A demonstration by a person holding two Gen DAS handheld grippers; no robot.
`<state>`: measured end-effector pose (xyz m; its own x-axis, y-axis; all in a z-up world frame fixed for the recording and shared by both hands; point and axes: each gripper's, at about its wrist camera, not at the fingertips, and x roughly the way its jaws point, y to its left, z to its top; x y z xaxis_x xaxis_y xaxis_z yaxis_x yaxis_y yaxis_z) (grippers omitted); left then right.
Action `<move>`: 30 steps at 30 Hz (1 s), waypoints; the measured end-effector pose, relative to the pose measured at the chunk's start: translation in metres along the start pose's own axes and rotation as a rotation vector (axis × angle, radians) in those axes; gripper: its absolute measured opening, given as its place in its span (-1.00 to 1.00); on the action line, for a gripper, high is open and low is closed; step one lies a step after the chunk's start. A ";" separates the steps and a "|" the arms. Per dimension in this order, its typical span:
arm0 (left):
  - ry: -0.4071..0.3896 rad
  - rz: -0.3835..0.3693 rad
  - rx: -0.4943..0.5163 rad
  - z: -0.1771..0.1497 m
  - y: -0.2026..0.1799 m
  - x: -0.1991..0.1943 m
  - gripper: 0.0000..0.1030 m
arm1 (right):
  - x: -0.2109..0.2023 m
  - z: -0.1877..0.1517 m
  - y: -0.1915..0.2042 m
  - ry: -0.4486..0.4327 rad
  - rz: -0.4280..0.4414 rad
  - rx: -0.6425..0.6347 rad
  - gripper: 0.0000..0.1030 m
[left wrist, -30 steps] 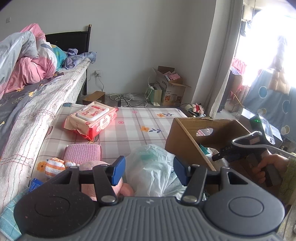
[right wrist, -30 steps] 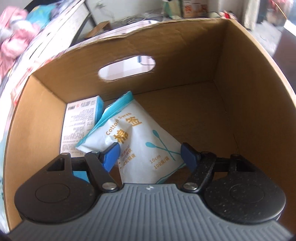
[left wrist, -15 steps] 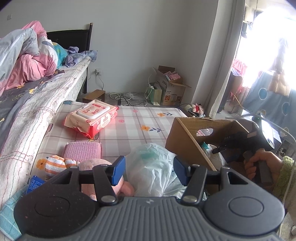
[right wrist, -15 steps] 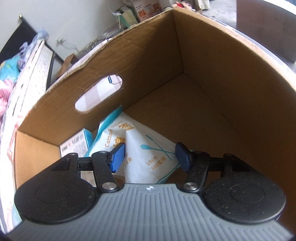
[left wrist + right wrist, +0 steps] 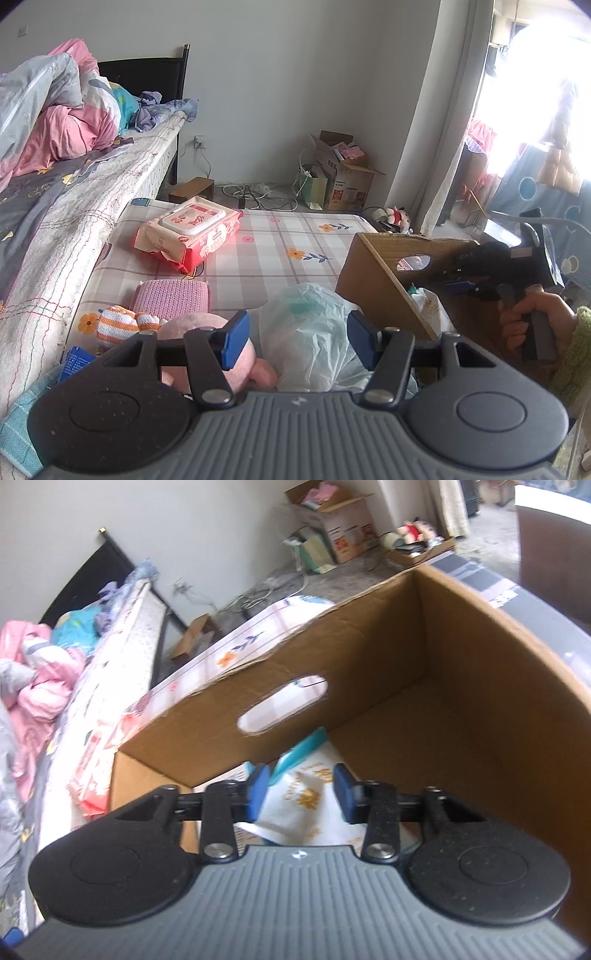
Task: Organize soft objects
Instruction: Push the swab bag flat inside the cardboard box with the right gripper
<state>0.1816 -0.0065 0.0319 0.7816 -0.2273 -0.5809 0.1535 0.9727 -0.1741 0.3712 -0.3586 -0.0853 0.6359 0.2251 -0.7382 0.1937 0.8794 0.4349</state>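
Fingers on the right gripper point(image 5: 301, 792) are closing with nothing pinched between them. A second ago they stood wide and low over the cotton swab pack point(image 5: 314, 805); now they've come up toward the rim of the cardboard box point(image 5: 461, 672), and the pack lies loose beneath them (so that one's dropped off, I'd say). Left gripper point(image 5: 295, 341) hasn't budged: fingers apart, empty, white plastic bag point(image 5: 310, 332) just beyond them, pink plush point(image 5: 207, 328) at the left finger. Probably next up.
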 end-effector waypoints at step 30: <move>0.030 0.026 0.031 -0.019 -0.006 -0.018 0.45 | -0.006 -0.039 -0.043 0.290 0.081 0.304 -0.38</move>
<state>0.1550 -0.0091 0.0286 0.7669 -0.2023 -0.6090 0.1518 0.9793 -0.1342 0.3302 -0.3814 -0.1196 0.4302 0.4354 -0.7908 0.3905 0.7001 0.5979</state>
